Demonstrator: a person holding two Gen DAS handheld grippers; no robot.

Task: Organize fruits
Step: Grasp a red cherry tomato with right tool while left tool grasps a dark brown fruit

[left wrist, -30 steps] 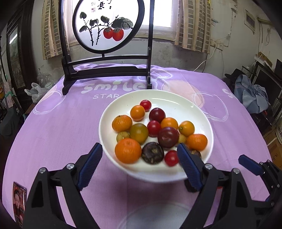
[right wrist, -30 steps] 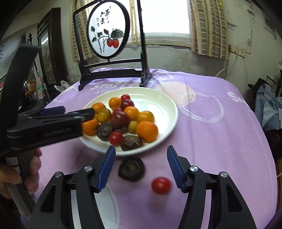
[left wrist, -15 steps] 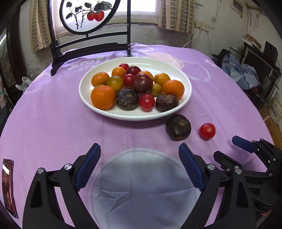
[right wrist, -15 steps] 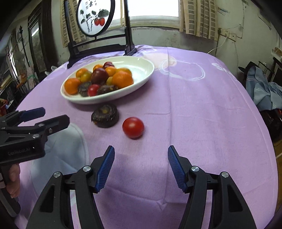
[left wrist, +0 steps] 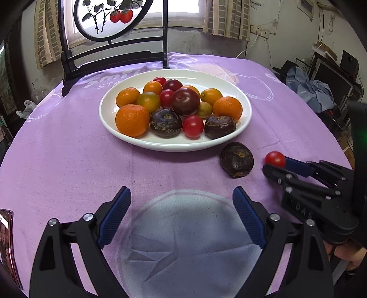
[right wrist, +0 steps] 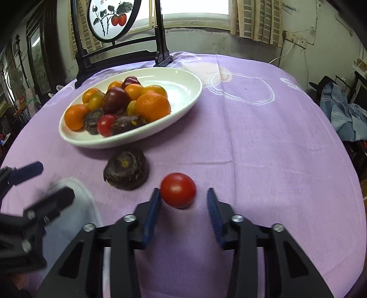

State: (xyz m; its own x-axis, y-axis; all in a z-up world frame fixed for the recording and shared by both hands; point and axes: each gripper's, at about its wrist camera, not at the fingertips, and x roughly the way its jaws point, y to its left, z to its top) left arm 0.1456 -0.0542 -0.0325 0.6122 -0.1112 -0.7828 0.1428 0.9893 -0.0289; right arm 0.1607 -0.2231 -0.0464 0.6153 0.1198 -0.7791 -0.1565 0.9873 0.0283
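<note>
A white plate (left wrist: pixel 174 146) (right wrist: pixel 128 142) holds several oranges, tomatoes, plums and dark brown fruits. Off the plate on the purple cloth lie one dark brown fruit (left wrist: pixel 237 159) (right wrist: pixel 126 169) and a red tomato (left wrist: pixel 275 158) (right wrist: pixel 177 190). My right gripper (right wrist: pixel 183 194) (left wrist: pixel 276 164) has the tomato between its jaws, which are closing. The left pad touches the tomato and a gap shows at the right pad. My left gripper (left wrist: pixel 181 194) (right wrist: pixel 43 183) is open and empty, low over a pale circle (left wrist: pixel 183 240) printed on the cloth, in front of the plate.
A black stand with a round painted panel (left wrist: pixel 110 16) rises behind the plate. A picture card (left wrist: pixel 5 240) lies at the cloth's left edge. Clothes and clutter (left wrist: pixel 314 91) sit beyond the table's right side. A hand (left wrist: pixel 348 254) holds the right gripper.
Both grippers have sunk and drawn back from the plate. The right gripper has come down around the tomato and its jaws have narrowed. The left jaws stay wide.
</note>
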